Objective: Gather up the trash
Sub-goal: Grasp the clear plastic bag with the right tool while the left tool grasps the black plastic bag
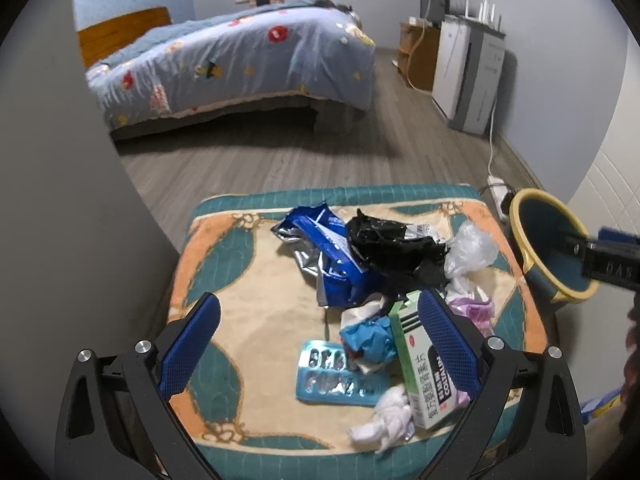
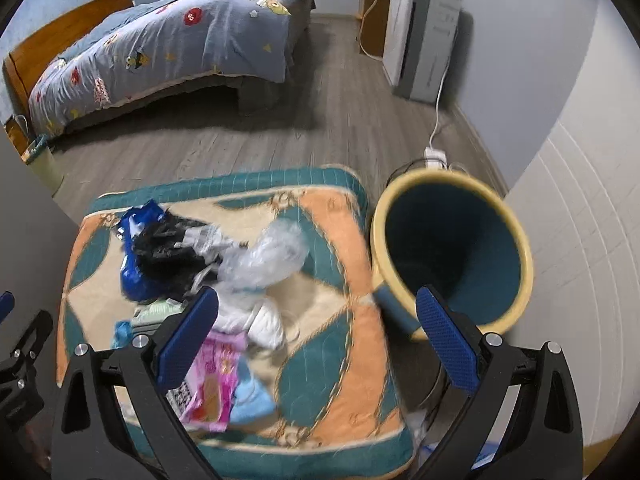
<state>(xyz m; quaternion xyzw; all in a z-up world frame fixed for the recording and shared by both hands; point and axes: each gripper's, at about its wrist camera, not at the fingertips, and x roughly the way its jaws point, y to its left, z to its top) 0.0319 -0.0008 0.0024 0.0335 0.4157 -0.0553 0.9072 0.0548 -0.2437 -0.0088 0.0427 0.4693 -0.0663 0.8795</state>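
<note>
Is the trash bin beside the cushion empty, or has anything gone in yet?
It looks empty: the right wrist view looks into the trash bin and shows only bare teal wall down to a dark, blurred bottom. The trash still lies on the cushion.

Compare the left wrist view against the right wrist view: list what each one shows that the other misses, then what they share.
Left wrist only: the blister pack, the green-and-white carton and the crumpled white tissue near the open left gripper.

Right wrist only: the bin's dark interior, in which no trash is visible, and the pink wrapper seen plainly by the open right gripper.

Both: the patterned mat, blue foil bag, black bag, clear plastic bag and the bed.
</note>
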